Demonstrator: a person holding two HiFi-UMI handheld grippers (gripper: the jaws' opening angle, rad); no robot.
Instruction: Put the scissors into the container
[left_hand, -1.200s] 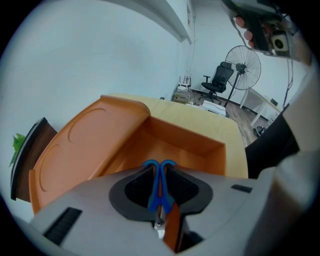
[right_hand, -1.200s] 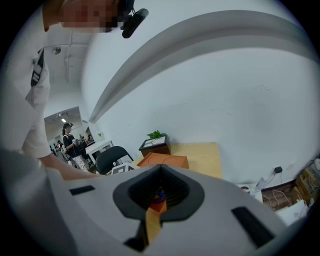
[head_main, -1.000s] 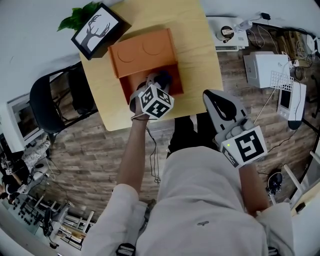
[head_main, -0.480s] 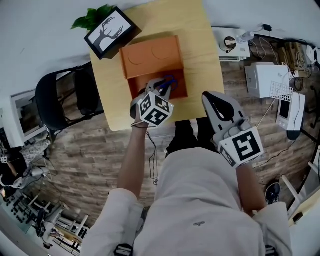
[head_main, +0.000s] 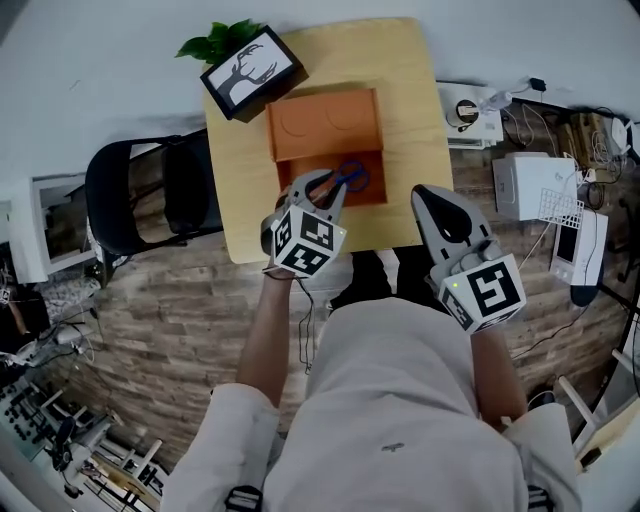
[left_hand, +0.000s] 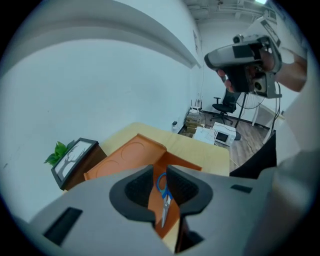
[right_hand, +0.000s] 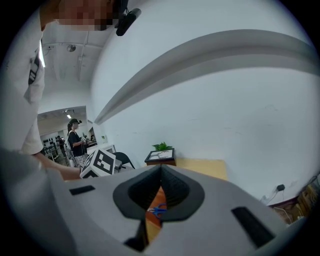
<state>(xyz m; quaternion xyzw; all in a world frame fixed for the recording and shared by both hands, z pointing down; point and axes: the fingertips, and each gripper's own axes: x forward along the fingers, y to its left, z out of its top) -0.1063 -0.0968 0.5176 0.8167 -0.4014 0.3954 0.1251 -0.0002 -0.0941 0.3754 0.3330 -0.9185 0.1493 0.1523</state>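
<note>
The scissors (head_main: 352, 177) lie flat inside the orange container (head_main: 305, 160), blue handles toward the table's far edge and blades toward the near edge. The container sits on the light wooden table (head_main: 400, 80) close to the middle of its near edge, with its lid (head_main: 325, 122) folded back flat toward the far edge.

The left gripper (head_main: 322, 183) hangs over the near left part of the open container. Its fingers stand a little apart with nothing between them (the left gripper view shows the scissors (left_hand: 163, 192) through the narrow gap, lying on the orange floor below, not touched by the fingers).

The right gripper (head_main: 428, 197) is held just off the table's near right corner, above the wooden floor and apart from the container. Its fingers meet at the tips and hold nothing; a sliver of the orange container and the blue handles shows below them in the right gripper view.

A framed deer picture (head_main: 250, 72) stands at the table's far left corner with a green plant (head_main: 215, 42) behind it. A black chair (head_main: 150, 195) stands off the table's left edge.
</note>
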